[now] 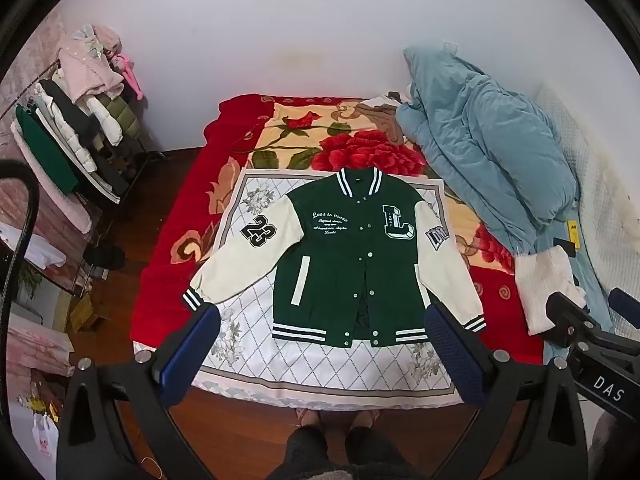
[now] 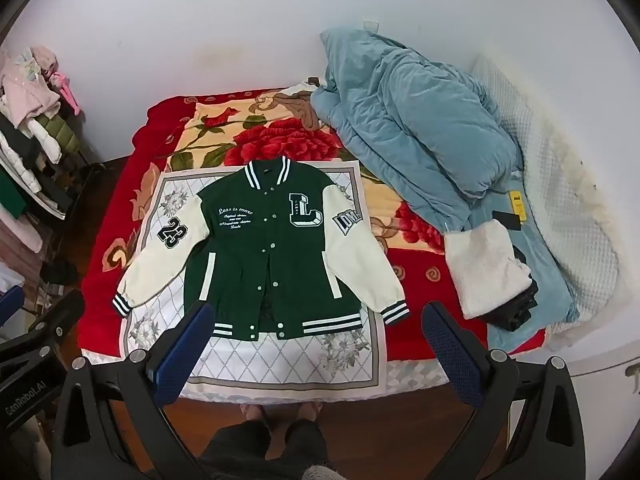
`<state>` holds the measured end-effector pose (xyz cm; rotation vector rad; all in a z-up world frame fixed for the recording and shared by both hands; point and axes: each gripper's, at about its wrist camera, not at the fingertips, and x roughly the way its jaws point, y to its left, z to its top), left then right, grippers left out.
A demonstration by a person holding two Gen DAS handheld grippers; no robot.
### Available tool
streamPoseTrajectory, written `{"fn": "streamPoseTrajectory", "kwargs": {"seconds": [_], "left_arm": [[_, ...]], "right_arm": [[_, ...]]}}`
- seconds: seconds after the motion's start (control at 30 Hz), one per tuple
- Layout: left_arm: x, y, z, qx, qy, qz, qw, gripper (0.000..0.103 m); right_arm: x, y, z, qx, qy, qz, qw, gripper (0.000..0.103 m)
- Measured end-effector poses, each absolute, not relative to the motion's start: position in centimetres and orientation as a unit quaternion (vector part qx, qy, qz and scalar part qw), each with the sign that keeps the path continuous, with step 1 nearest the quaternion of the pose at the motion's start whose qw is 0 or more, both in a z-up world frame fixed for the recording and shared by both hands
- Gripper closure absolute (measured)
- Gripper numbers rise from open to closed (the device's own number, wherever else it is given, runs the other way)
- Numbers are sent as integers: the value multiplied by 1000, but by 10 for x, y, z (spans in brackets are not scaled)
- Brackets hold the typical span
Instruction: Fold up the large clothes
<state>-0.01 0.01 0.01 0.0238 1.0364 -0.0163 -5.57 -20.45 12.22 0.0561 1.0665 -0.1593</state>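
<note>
We see our left gripper and right gripper built alike: black angular frames, silver screws, blue dimpled finger pads. White lettering marks their bodies; our trousers are dark

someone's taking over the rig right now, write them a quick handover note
Left tongs: open, holding nothing, raised over the near bed edge.
Right tongs: open, holding nothing, alongside.
Green varsity jacket: flat, front up, sleeves out, on the white patterned cloth on the bed.
Done: jacket laid out.
Left: all folding, likely sleeves in first, then the body.
</note>
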Motion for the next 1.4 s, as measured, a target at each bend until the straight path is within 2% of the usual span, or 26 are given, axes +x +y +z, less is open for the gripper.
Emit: {"fn": "streamPoseTrajectory", "kwargs": {"seconds": [1.4], "left_arm": [[0, 0, 0, 14, 492, -7, 870, 0]], "right_arm": [[-63, -204, 132, 13, 504, -83, 859, 0]]}}
